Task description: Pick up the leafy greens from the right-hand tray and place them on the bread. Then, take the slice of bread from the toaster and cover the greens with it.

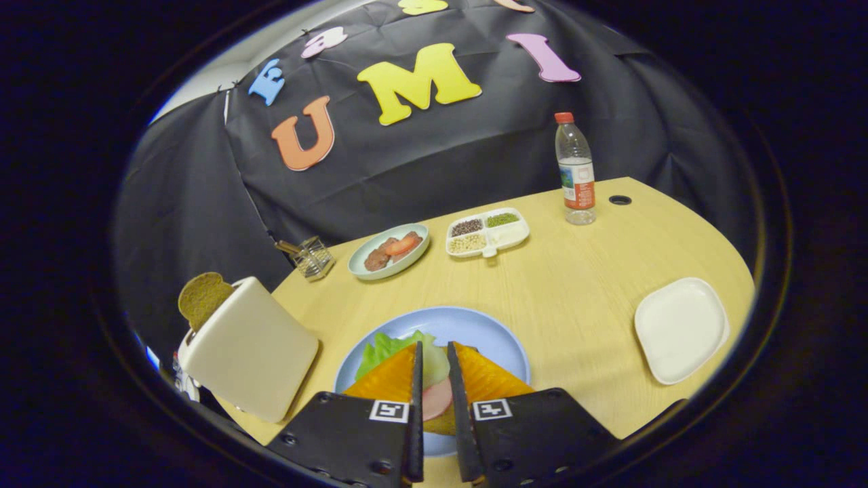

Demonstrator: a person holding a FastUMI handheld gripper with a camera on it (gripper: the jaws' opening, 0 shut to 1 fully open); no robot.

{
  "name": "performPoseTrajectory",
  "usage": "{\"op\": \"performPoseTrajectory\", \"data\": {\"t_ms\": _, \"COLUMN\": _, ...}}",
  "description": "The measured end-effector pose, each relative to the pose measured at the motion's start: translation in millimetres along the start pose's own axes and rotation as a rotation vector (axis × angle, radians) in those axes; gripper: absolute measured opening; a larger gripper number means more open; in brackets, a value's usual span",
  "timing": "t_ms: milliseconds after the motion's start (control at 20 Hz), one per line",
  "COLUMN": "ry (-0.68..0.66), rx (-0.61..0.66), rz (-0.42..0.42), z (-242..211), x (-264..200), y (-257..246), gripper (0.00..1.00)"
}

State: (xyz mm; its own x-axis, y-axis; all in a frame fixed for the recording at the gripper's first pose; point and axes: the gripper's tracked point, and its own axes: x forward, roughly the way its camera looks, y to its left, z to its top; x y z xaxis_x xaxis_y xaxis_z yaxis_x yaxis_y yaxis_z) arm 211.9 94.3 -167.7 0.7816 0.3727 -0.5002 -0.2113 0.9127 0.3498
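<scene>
- Leafy greens lie on the blue plate just ahead of my fingers, on top of the bread, with a pale leaf and a pink slice showing in the gap between the fingertips.
- My gripper hovers low over the plate, its fingers a narrow gap apart; I cannot tell whether they pinch the leaf or merely straddle it.
- The white tray to the right sits bare, so I judge the greens step done.
- Next target: the brown bread slice standing up out of the cream toaster on my left.
- I expect that slice to be light, stiff and crumbly, so I would pinch its exposed top edge across the flat faces and lift straight up.
</scene>
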Motion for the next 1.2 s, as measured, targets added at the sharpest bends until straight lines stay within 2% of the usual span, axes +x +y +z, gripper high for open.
{"op": "performPoseTrajectory", "data": {"t_ms": 200, "ry": -0.014, "rx": -0.061, "rz": -0.034, "z": -2, "x": -4, "y": -10, "gripper": 0.34}}
{"op": "performPoseTrajectory", "data": {"t_ms": 300, "ry": -0.045, "rx": -0.100, "rz": -0.056, "z": 3, "x": -13, "y": -12, "gripper": 0.53}}
{"op": "performPoseTrajectory", "data": {"t_ms": 450, "ry": -0.097, "rx": -0.124, "rz": -0.081, "z": 14, "x": -26, "y": -12, "gripper": 0.76}}
{"op": "performPoseTrajectory", "data": {"t_ms": 550, "ry": -0.164, "rx": -0.163, "rz": -0.105, "z": 29, "x": -45, "y": -6, "gripper": 0.80}}
{"op": "performPoseTrajectory", "data": {"t_ms": 700, "ry": -0.287, "rx": -0.213, "rz": -0.134, "z": 50, "x": -81, "y": 18, "gripper": 0.96}}
{"op": "performPoseTrajectory", "data": {"t_ms": 800, "ry": -0.356, "rx": -0.225, "rz": -0.154, "z": 60, "x": -103, "y": 36, "gripper": 0.96}}
{"op": "performPoseTrajectory", "data": {"t_ms": 1000, "ry": -0.462, "rx": -0.265, "rz": -0.130, "z": 70, "x": -140, "y": 100, "gripper": 0.96}}
{"op": "performPoseTrajectory", "data": {"t_ms": 1200, "ry": -0.516, "rx": -0.250, "rz": -0.089, "z": 74, "x": -151, "y": 159, "gripper": 0.96}}
